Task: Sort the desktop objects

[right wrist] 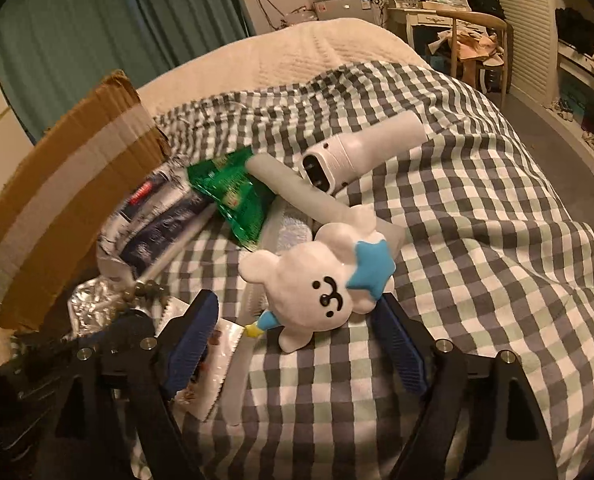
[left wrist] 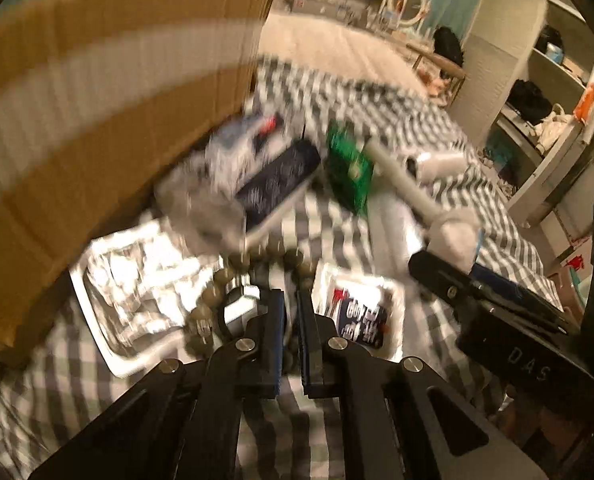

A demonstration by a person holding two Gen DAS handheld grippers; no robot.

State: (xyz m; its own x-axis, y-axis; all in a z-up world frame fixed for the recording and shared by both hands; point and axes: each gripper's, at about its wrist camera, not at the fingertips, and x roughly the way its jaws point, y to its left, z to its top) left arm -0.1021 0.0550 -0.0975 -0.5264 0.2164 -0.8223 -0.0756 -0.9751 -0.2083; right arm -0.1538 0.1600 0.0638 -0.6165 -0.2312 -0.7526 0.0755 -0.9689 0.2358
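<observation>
A string of olive-brown beads (left wrist: 233, 264) curves around my left gripper (left wrist: 292, 308), whose blue-padded jaws are shut on it; the view is motion-blurred. The same beads (right wrist: 145, 290) show at the left of the right wrist view. A white plush bear (right wrist: 317, 280) with a blue star lies on the checked cloth (right wrist: 457, 260). My right gripper (right wrist: 297, 300) stands open around the bear, one finger on each side, apart from it. In the left wrist view the bear (left wrist: 455, 236) appears at the right.
A cardboard box (right wrist: 57, 208) stands at the left. Beside it lie a green packet (right wrist: 233, 196), a dark blue packet (left wrist: 277, 180), silver foil packets (left wrist: 137, 280), a snack sachet (left wrist: 361, 316) and a white handheld device (right wrist: 349, 156). The cloth covers a bed.
</observation>
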